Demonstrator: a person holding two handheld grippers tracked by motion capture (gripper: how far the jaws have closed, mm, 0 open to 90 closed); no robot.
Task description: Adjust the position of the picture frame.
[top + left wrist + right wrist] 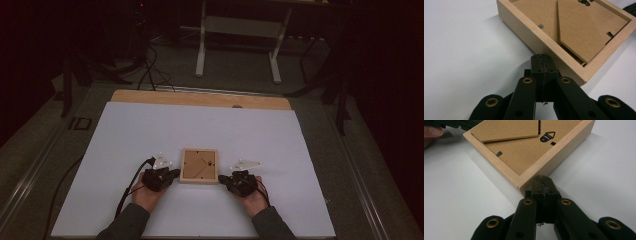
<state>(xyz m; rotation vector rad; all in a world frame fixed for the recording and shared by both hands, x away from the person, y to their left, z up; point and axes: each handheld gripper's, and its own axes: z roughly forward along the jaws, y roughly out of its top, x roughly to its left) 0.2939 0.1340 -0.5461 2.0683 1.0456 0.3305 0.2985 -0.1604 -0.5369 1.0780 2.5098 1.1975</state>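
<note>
A small wooden picture frame [199, 165] lies face down on the white table, its brown backing board and stand flap up. My left gripper [173, 173] rests at the frame's near left corner, shut with nothing between its jaws. In the left gripper view the closed gripper [541, 57] touches the frame's wooden side [541, 37]. My right gripper [223, 178] sits at the near right corner, also shut and empty. In the right gripper view the closed gripper [542, 180] meets the frame's corner [524, 181]; a black hanger [547, 136] is on the backing.
The white sheet [150, 130] covers a wooden tabletop [200, 98] whose far edge shows. Cables [131, 186] trail off the left gripper toward the near left. A white table leg frame [239, 45] stands on the dark floor beyond.
</note>
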